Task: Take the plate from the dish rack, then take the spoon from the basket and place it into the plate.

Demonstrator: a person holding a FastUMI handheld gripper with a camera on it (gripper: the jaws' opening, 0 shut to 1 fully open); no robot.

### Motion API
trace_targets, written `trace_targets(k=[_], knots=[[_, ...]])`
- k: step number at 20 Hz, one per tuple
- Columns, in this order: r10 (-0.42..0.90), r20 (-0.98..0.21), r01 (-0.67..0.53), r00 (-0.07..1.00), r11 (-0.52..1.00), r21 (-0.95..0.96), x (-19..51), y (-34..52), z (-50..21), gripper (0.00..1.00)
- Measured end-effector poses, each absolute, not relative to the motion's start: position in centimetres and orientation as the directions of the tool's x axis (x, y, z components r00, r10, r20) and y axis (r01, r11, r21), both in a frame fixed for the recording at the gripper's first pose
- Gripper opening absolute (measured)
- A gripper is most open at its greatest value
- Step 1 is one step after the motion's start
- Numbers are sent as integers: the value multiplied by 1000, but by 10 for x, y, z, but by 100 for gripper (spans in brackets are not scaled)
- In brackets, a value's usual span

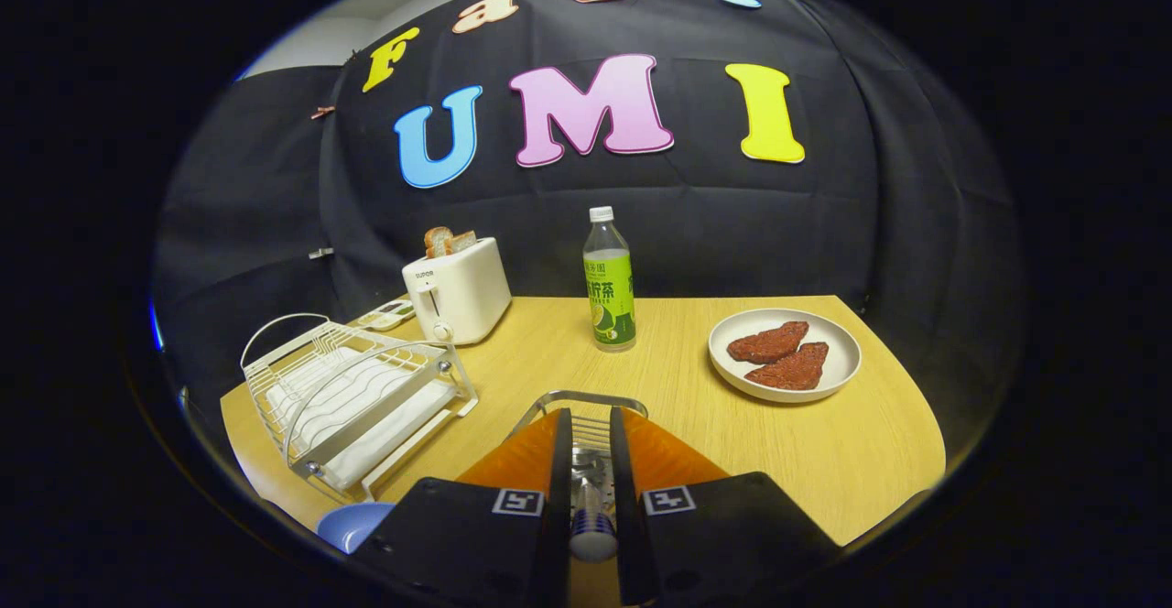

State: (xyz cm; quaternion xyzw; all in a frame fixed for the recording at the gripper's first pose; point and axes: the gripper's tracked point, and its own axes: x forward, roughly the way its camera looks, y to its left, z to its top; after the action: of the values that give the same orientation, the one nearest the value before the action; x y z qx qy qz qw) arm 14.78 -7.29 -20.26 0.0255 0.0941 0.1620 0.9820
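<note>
My gripper [591,418] points down over a wire basket [586,402] near the middle of the wooden table. The spoon [592,521] lies between the two orange fingers [526,452], its white handle with blue stripes toward the camera and its metal stem running forward. Both fingers press on its sides. The spoon's bowl is hidden among the basket wires. A blue plate [352,524] rests at the table's near left corner, beside the gripper's body, which partly covers it. The white wire dish rack [357,393] stands left of the fingers with no plate in its slots.
A white toaster [458,292] with bread in it stands behind the rack, with a small white device [389,315] beside it. A green-labelled bottle [610,283] stands beyond the basket. To the right a white plate [838,372] holds two brown meat pieces.
</note>
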Motion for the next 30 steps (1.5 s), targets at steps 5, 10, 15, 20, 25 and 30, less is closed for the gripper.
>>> trace_targets(k=[5,10,15,20,25,30], knots=[[346,-219,-343,912,938,54,144,-67,-205,23],[361,-224,-357,905,932,60,134,-73,-180,22],[414,-179,-406,892,910,80,108,-72,-125,22],[529,-144,-514,836,848,130,62,-54,-81,22],[628,-183,-612,757,778,141,20,-27,-106,22],[670,-248,-665,700,738,117,7,2,-165,22]])
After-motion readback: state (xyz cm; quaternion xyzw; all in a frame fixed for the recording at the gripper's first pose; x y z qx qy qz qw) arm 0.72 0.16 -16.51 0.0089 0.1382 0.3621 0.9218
